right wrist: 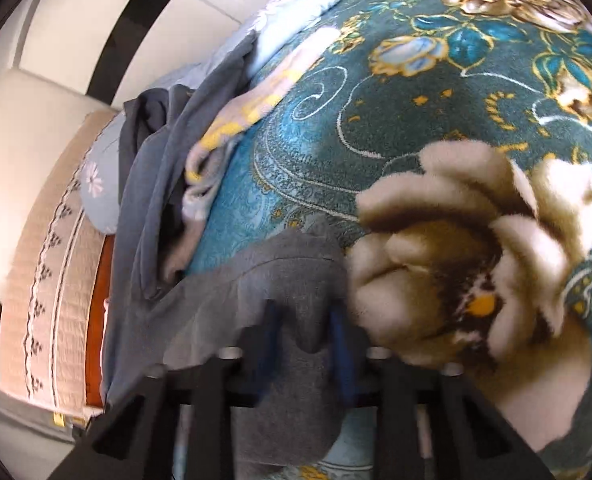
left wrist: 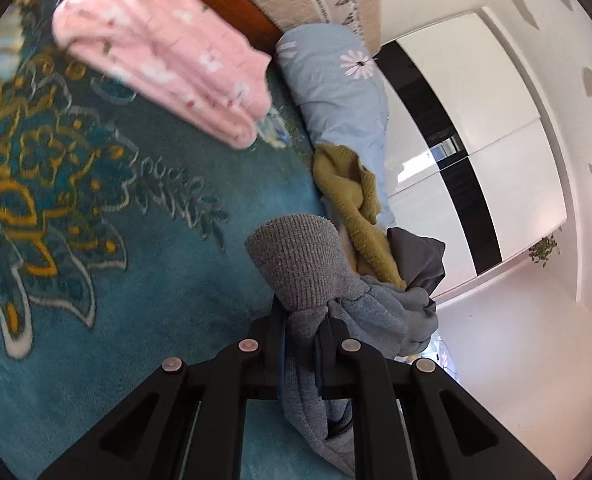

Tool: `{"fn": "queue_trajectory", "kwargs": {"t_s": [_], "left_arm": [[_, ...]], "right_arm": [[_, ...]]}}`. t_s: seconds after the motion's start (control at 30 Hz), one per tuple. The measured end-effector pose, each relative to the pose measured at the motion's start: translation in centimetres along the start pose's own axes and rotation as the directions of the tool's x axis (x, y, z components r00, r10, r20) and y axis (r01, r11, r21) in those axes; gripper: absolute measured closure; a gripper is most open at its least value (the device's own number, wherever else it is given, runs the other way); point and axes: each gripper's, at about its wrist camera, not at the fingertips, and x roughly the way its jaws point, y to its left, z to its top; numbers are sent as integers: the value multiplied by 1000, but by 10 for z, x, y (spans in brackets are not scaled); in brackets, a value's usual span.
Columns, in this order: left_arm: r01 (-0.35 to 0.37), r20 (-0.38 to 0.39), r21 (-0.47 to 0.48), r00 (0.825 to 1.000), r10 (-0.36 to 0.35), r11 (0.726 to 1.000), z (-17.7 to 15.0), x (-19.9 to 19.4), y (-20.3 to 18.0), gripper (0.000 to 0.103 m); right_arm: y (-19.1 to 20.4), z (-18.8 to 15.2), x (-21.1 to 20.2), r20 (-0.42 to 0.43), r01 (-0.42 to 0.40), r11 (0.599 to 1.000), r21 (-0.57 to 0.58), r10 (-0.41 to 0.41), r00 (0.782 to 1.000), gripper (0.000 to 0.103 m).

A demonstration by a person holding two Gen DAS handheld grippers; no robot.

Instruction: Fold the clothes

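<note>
1. The grey knit garment (left wrist: 303,264) is seen at lower centre of the left view, clenched in the left tool (left wrist: 301,320) above the teal floral blanket (left wrist: 96,240).
2. In the right view, a grey cloth (right wrist: 288,280), perhaps the same garment, is gripped by the right tool (right wrist: 303,328) at lower centre.
3. The cloth could slip free if only bunched folds are pinched, or the clothes pile (left wrist: 359,200) could be snagged.
4. No brand or writing can be read.

No legible text, labels, brands or numbers on any clothing, bedding or furniture.
</note>
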Motion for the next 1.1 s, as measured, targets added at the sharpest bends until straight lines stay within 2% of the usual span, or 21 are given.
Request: {"fn": "queue_trajectory", "kwargs": {"t_s": [0.07, 0.13, 0.2, 0.23, 0.27, 0.33, 0.4, 0.43, 0.47, 0.5, 0.57, 0.6, 0.67, 0.73, 0.87, 0.93, 1.0, 1.03, 1.1], "left_arm": [[18, -7, 35, 1000, -18, 999, -2, -2, -7, 93], [44, -25, 62, 999, -42, 997, -5, -3, -13, 93], [61, -56, 83, 997, -57, 995, -12, -1, -18, 93], [69, -64, 89, 996, -64, 994, -14, -1, -21, 93], [77, -72, 94, 995, -71, 993, -16, 0, -23, 92], [83, -70, 105, 995, -76, 991, -19, 0, -26, 92], [74, -59, 101, 996, -68, 992, -18, -1, -25, 92], [73, -56, 89, 996, -69, 993, -17, -2, -22, 92], [71, -58, 77, 996, -67, 994, -16, -2, -19, 92], [68, -63, 65, 996, -64, 996, -16, -3, -15, 92], [59, -76, 47, 996, -55, 997, -16, -3, -8, 92], [52, -82, 47, 995, -48, 998, -16, -3, -6, 92], [45, -86, 51, 995, -41, 998, -17, -3, -5, 92], [41, -85, 64, 996, -36, 997, -18, -4, -7, 92], [22, -80, 91, 997, -15, 996, -19, -2, -10, 92], [20, -81, 87, 997, -13, 996, -18, 0, -9, 92], [23, -84, 76, 996, -16, 997, -18, 1, -7, 92], [24, -85, 72, 996, -17, 997, -18, 1, -7, 92], [25, -87, 66, 996, -20, 997, -19, 1, -6, 92]], "right_arm": [[6, 4, -11, 33, -27, 999, 24, 26, 999, 92], [23, 13, -36, 98, -39, 999, -2, 39, 994, 92], [56, 21, -73, 209, 34, 994, -103, -12, 978, 93], [76, 23, -95, 276, 98, 981, -167, -49, 960, 93], [105, 20, -117, 362, 215, 944, -252, -114, 925, 93], [146, 6, -131, 460, 384, 849, -363, -195, 866, 93], [183, -11, -134, 536, 521, 727, -447, -249, 807, 93], [194, -21, -121, 533, 552, 681, -482, -273, 801, 93], [201, -29, -102, 512, 564, 646, -515, -296, 806, 93], [202, -36, -78, 471, 555, 628, -546, -318, 823, 93], [196, -47, -29, 363, 500, 637, -586, -345, 865, 93], [190, -53, -8, 316, 476, 647, -596, -356, 879, 93], [178, -66, 34, 223, 429, 667, -610, -375, 900, 93], [172, -77, 58, 168, 398, 688, -606, -379, 910, 93], [164, -88, 78, 78, 340, 728, -595, -369, 926, 89], [162, -87, 77, 58, 316, 743, -590, -351, 934, 89], [159, -85, 75, 36, 287, 761, -582, -328, 944, 84], [156, -82, 72, 12, 249, 787, -564, -294, 956, 81], [151, -76, 64, -42, 156, 839, -522, -208, 977, 58]]}}
